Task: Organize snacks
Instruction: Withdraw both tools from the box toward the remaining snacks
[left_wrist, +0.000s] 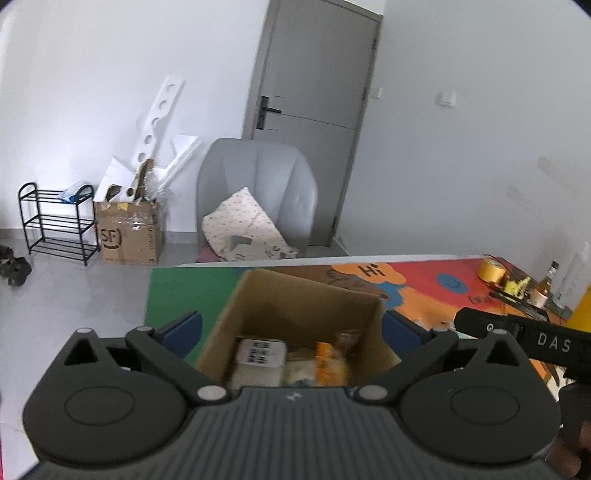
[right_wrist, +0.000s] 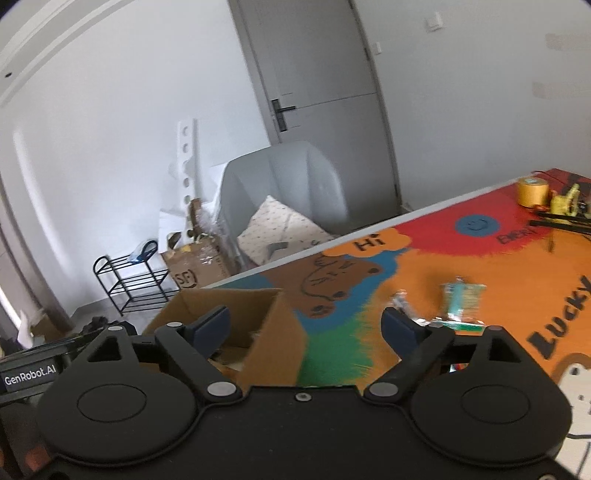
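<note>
Box: cardboard box (left_wrist: 295, 306) sitting mid-frame, snacks (left_wrist: 291, 360) lying inside.
Left gripper (left_wrist: 291, 325): I'm holding it spread wide, empty.
Right gripper (right_wrist: 306, 321): I'm holding it likewise; loose packets (right_wrist: 458, 299) lying right of centre.

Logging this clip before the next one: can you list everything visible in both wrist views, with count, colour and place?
Cardboard box: one, brown, open on the mat, snacks inside.
Snack packets: a few, teal and clear, blurred, loose on the mat.
Play mat: one, multicoloured, covering the table.
Tape roll: one, yellow, far mat end.
Armchair: one, grey, by the door.
Shoe rack: one, black, by the wall.
Left gripper: open, above the box.
Right gripper: open, empty.
</note>
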